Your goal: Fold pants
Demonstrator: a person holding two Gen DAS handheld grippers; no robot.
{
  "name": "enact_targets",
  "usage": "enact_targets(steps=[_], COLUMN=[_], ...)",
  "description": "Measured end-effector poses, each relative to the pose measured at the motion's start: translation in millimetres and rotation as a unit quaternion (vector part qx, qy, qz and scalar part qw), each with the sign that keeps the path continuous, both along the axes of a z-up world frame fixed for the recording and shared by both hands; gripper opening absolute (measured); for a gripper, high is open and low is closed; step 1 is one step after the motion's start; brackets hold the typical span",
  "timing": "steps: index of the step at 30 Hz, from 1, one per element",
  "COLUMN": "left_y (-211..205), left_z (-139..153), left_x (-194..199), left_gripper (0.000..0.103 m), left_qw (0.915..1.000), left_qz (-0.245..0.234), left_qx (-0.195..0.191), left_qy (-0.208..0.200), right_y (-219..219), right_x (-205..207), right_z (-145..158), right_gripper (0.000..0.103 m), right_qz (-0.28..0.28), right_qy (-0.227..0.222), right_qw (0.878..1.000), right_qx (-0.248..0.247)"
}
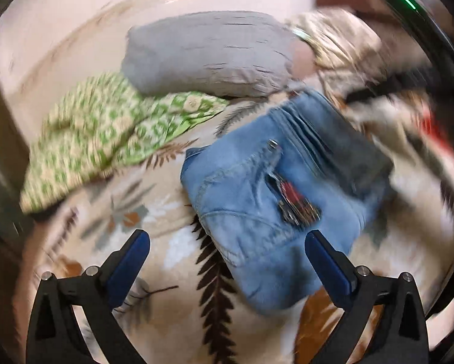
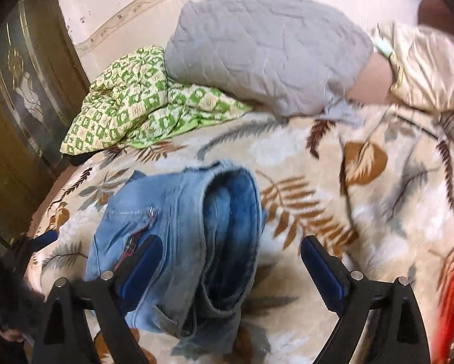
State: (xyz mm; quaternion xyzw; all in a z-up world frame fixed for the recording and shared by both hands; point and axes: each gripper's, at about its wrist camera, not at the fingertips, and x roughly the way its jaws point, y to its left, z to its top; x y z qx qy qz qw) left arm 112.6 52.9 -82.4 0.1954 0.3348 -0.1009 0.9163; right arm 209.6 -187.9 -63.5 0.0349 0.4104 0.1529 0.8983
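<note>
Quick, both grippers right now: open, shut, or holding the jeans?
Left gripper: open, holding nothing; the folded jeans lie on the leaf-print blanket.
Right gripper: open, holding nothing; the jeans lie loose below it.

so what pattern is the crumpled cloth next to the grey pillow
Green and cream checks on the crumpled cloth, sharpest in the right wrist view.

Left hand-held gripper (image 1: 227, 239) and right hand-held gripper (image 2: 230, 244) gape empty.
</note>
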Motion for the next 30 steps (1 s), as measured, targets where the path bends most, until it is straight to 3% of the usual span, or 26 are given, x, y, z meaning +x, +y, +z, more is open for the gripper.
enact_targets(steps=[2, 4, 14, 24, 26, 28, 29, 30], left_y=[-8.5, -11.2, -14.4, -28.4, -30.3, -33.5, -36.1, -39.2], left_z=[-5.2, -6.7, -16.8, -30.8, -35.5, -42.8, -49.2, -56.9], left_x=[-5.1, -5.0, -10.8, -10.2, -9.6, -10.5, -12.2, -15.8], left_gripper=[0.102, 0.102, 0.102, 0.102, 0.102, 0.102, 0.102, 0.102], left_qw=[0.9987, 0.9975, 0.9924, 0.9839, 0.9814, 0.9769, 0.9724, 0.9659], left_qz=[-0.018, -0.024, -0.073, -0.124, -0.132, -0.152, -0.162, -0.172], left_qx=[0.044, 0.061, 0.096, 0.128, 0.138, 0.15, 0.167, 0.193], left_qy=[-0.018, -0.026, -0.025, -0.015, -0.014, 0.01, 0.02, 0.023], right_y=[6.5, 13.4, 31.8, 39.4, 41.1, 43.2, 43.4, 43.1], right_x=[2.2, 5.3, 31.4, 67.5, 68.7, 71.2, 72.4, 73.6], right_z=[3.7, 4.1, -9.3, -34.0, -34.2, -35.2, -36.1, -37.0], right_gripper=[0.096, 0.096, 0.096, 0.095, 0.089, 0.061, 0.053, 0.038], right_qz=[0.001, 0.007, 0.015, 0.038, 0.048, 0.055, 0.059, 0.063], right_qy=[-0.005, -0.003, 0.02, 0.096, 0.097, 0.103, 0.107, 0.111], right_qw=[1.0, 1.0, 1.0, 0.991, 0.989, 0.989, 0.988, 0.987], right_qx=[-0.007, -0.008, 0.006, 0.088, 0.098, 0.094, 0.095, 0.096])
